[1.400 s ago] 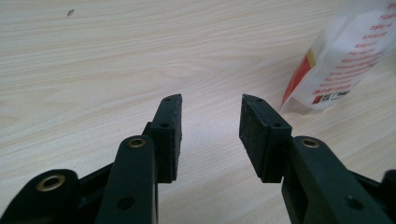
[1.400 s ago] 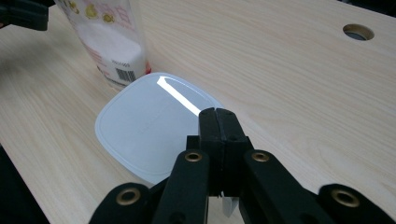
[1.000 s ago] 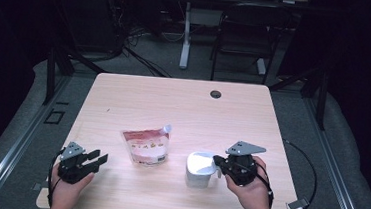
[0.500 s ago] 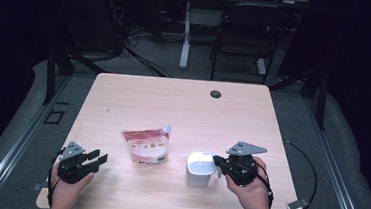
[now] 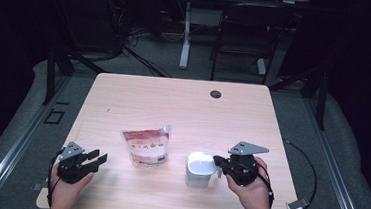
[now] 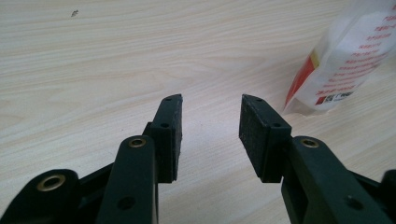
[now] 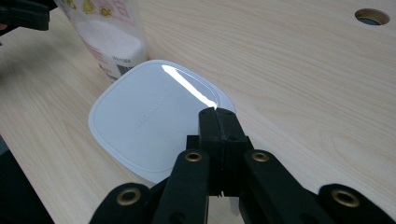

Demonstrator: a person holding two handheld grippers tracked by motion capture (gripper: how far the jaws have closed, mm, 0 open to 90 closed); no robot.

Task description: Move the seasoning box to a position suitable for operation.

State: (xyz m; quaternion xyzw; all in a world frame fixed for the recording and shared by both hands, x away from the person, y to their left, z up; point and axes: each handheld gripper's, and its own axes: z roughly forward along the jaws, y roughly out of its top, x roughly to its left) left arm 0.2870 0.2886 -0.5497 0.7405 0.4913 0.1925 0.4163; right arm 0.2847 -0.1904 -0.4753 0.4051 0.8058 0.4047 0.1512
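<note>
White lidded container point(image 5: 201, 169) sits at the table's point(image 5: 183, 104) 5 o'clock; right gripper point(image 7: 218, 116) pinches its lid edge, jaws together. Likely light, rigid, slick. Left gripper point(image 6: 210, 133) gapes at 7 o'clock, beside pouch point(image 5: 145, 145)

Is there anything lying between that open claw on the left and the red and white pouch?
Nothing visible. The left gripper has its fingers spread, and bare table lies between them and the pouch. The white container sits on the pouch's far side, at the right gripper.
</note>
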